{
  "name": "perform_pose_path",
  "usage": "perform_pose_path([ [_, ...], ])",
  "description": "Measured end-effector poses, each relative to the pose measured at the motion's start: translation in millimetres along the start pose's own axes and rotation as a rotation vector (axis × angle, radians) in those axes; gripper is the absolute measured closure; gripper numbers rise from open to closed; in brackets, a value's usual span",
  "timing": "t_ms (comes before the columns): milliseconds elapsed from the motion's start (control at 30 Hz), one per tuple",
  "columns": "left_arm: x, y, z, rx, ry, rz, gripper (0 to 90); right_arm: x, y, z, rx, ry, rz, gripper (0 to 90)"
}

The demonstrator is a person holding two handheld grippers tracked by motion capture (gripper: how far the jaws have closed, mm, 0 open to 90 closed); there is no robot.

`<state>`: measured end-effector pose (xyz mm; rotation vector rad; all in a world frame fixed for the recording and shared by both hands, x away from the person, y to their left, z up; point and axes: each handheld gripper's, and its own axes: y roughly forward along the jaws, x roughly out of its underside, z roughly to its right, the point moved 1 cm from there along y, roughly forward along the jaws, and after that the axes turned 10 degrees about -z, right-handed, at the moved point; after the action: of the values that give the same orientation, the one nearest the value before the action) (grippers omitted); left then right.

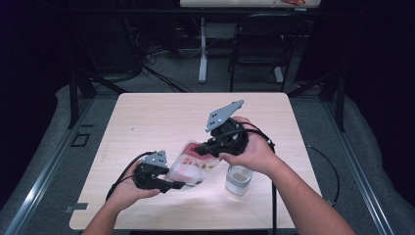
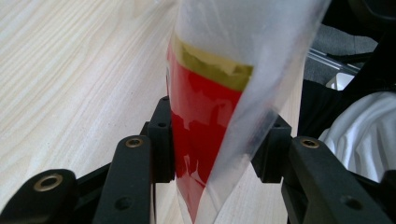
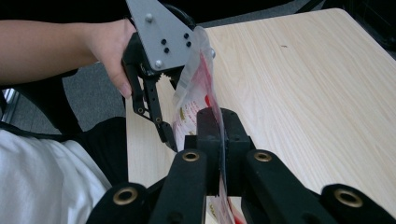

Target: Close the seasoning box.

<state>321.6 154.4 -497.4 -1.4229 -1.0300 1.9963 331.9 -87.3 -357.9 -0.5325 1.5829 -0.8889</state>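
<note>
Pouch hangs over the table between both grippers, just left of the glass. Thin printed film: light, floppy, slick, so I'd say grip the flat sealed edges, not the belly. Right gripper is pinched tight on one edge. Left gripper straddles the other end, pads against the film, jaws half spread. Left gripper view shows the red panel and yellow band close up. High view places the glass.
</note>
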Motion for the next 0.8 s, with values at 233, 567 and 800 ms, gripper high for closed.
perform_pose_path([
  [233, 0.2, -1.8, -0.1, 0.005, -0.005, -0.025, 60.0, 13.7, -0.3, 2.9, 0.0, 0.029, 0.014, 89.0],
  [567, 1.6, -6.6, -1.0, 0.006, -0.004, -0.026, 61.1, 34.5, 0.2, 8.3, -0.007, 0.079, 0.042, 89.3],
  [800, 2.3, -12.7, -1.7, -0.007, -0.009, -0.026, 61.9, 47.2, 0.7, 12.0, -0.011, 0.109, 0.074, 89.3],
])
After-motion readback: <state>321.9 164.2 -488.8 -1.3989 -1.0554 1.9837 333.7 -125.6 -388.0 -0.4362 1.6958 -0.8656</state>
